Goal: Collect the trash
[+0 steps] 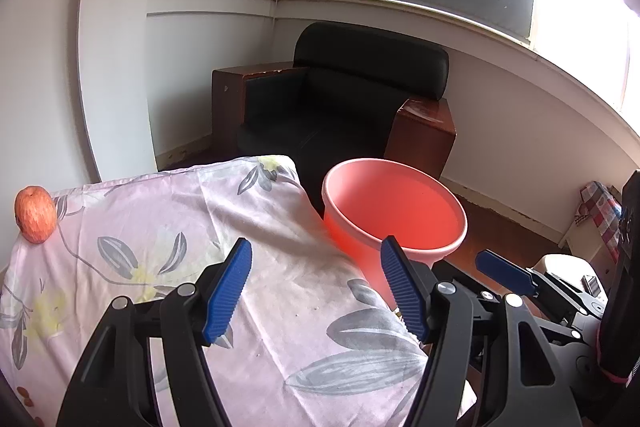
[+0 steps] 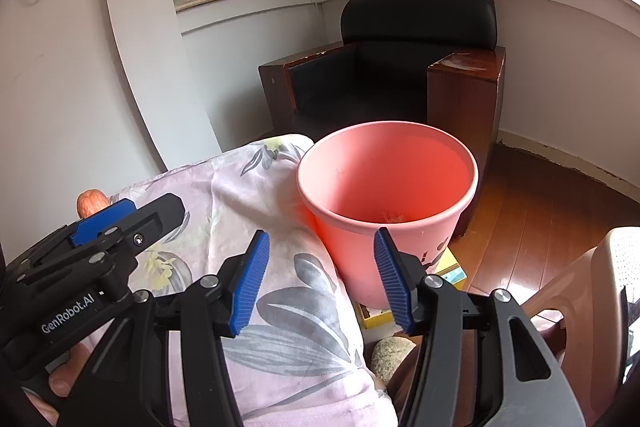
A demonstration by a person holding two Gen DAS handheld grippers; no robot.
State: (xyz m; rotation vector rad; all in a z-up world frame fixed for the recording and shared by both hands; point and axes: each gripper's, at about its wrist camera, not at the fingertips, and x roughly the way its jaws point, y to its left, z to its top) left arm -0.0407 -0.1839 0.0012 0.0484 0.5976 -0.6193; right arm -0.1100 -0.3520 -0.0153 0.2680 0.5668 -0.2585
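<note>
round pink bin [image 2: 384, 195] — ribbed pads [image 2: 250, 283], floral cloth [image 1: 192, 227]

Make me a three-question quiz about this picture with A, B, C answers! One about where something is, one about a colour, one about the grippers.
1. Where is the apple?
A. in the bucket
B. on the flowery cloth's far left corner
C. on the armchair

2. What colour is the bucket?
A. pink-red
B. green
C. blue

3. How is the right gripper?
A. shut on the apple
B. shut on a bottle
C. open, holding nothing

Answers:
1 B, the apple sits on the flowery cloth near its edge.
2 A, its rim and inside are pink-red in both views.
3 C, its blue fingers stand wide apart with only cloth and bucket behind.
</note>
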